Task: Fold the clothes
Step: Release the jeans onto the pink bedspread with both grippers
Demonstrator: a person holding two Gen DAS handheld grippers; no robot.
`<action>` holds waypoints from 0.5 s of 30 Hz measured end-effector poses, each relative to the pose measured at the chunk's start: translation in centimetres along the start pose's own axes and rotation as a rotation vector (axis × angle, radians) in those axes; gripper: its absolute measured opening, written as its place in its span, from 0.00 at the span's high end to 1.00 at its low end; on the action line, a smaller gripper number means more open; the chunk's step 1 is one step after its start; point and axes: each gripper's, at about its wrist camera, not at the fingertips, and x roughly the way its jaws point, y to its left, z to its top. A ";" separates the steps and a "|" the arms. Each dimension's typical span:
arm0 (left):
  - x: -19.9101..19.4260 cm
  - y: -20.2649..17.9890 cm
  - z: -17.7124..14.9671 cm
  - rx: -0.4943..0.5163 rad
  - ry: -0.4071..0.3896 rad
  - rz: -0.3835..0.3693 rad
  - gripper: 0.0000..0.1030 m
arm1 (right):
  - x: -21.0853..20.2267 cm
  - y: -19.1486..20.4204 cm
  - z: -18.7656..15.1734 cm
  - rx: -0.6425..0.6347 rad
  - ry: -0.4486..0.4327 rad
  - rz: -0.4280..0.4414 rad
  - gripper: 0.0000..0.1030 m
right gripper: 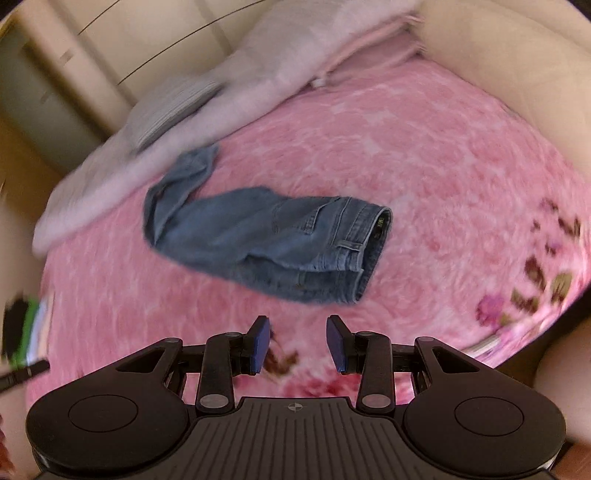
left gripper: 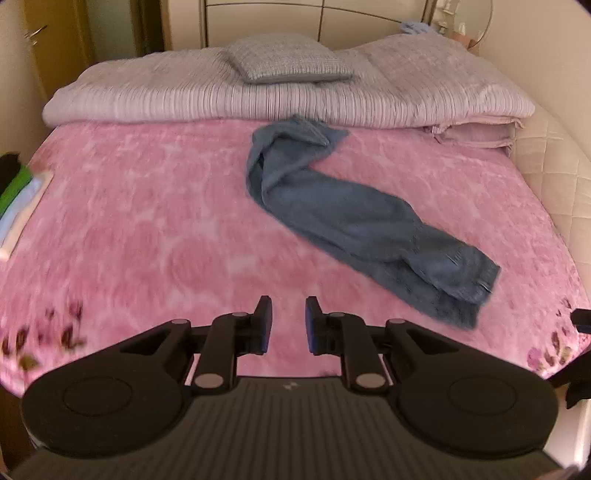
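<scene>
Pink blanket (left gripper: 147, 221) under us; jeans (left gripper: 354, 221) crumpled on it. Our left gripper (left gripper: 289, 325) and right gripper (right gripper: 298, 343) hover short of jeans, fingers apart, empty.

A home bedroom. Ahead of the left claw (left gripper: 288, 321) a wide bed spreads under a plush pink blanket (left gripper: 147, 221), a folded pale ribbed quilt (left gripper: 184, 99) and a small grey cushion (left gripper: 288, 59) lying at its far end against a cream padded headboard (left gripper: 258, 18). Far left of the claw stands a wooden door (left gripper: 51, 40) with a brass handle.
</scene>
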 end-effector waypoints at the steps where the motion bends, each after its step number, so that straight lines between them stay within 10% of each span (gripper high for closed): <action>1: 1.0 0.8 0.9 0.013 0.000 -0.005 0.84 | 0.8 0.5 0.2 0.037 -0.003 -0.007 0.63; 15: 17.6 9.0 8.8 0.151 0.127 -0.095 0.81 | 11.5 0.0 -4.3 0.794 -0.070 -0.047 0.63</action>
